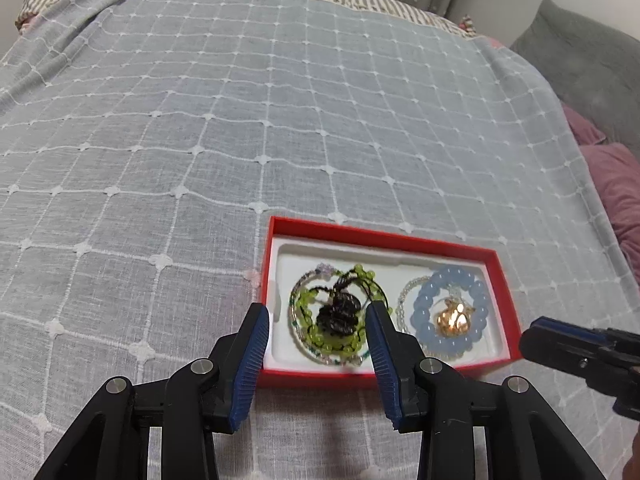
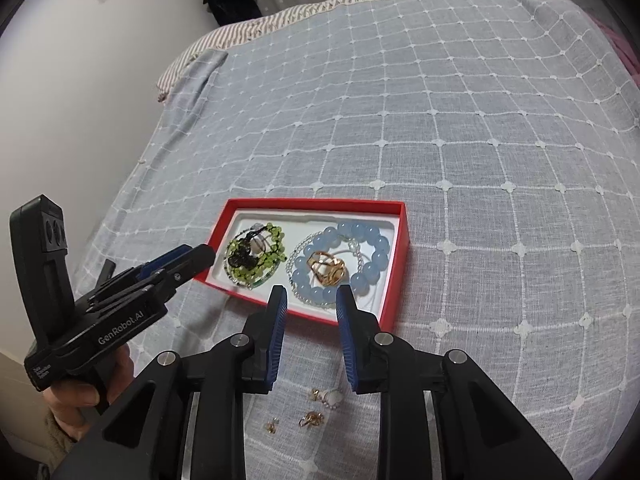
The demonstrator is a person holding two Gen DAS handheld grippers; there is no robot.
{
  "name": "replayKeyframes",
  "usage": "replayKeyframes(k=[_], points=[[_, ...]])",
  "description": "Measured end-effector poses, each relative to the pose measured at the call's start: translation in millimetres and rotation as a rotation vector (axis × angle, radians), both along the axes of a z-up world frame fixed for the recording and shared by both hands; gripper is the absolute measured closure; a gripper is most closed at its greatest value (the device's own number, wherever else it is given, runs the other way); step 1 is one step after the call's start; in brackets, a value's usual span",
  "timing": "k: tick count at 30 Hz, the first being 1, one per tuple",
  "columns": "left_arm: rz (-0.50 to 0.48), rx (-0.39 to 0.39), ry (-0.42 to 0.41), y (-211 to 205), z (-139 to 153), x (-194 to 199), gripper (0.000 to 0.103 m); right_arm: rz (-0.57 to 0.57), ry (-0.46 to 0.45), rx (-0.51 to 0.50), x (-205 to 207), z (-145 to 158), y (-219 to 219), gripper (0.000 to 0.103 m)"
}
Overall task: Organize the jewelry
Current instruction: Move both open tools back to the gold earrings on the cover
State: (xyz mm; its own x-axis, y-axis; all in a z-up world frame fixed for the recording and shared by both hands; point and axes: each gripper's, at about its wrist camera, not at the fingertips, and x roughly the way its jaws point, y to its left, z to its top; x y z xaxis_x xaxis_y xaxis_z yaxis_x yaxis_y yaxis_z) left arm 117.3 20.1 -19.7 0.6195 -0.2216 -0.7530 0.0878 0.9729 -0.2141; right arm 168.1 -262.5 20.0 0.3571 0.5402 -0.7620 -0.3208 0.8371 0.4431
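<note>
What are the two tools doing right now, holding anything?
Left tool: open, holding nothing.
Right tool: open, holding nothing.

Support surface was a bed (image 2: 460,128) w/ a grey-blue coverlet in a white stitched grid, striped bedding showing past its far edge. Directly on the coverlet lay an open red box (image 1: 276,232) (image 2: 402,236), white-lined, approx. centre-near, holding beaded bracelets and a gold-coloured piece. Also on the coverlet, near side of the box and apart from it, lay several small gold-coloured jewelry pieces (image 2: 316,408), loose and separate; exact type couldn't be told.
</note>
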Motion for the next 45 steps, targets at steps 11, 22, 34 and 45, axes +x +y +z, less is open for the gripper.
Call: replayKeyframes(k=[11, 22, 34, 45], points=[[-0.086, 0.102, 0.082, -17.0, -9.1, -30.9, 0.059, 0.038, 0.068, -0.074, -18.3, -4.0, -0.1, 0.076], [-0.167, 0.108, 0.145, -34.8, -19.6, -43.5, 0.059, 0.089, 0.156, -0.138, -38.1, -29.5, 9.4, 0.076], [-0.354, 0.139, 0.174, -86.5, -37.0, -67.5, 0.059, 0.049, 0.177, -0.163, -27.7, -36.4, -2.1, 0.076], [-0.371, 0.176, 0.187, -106.8, -57.5, -71.4, 0.083, 0.031, 0.183, -0.166, -24.7, -38.5, -5.2, 0.076]])
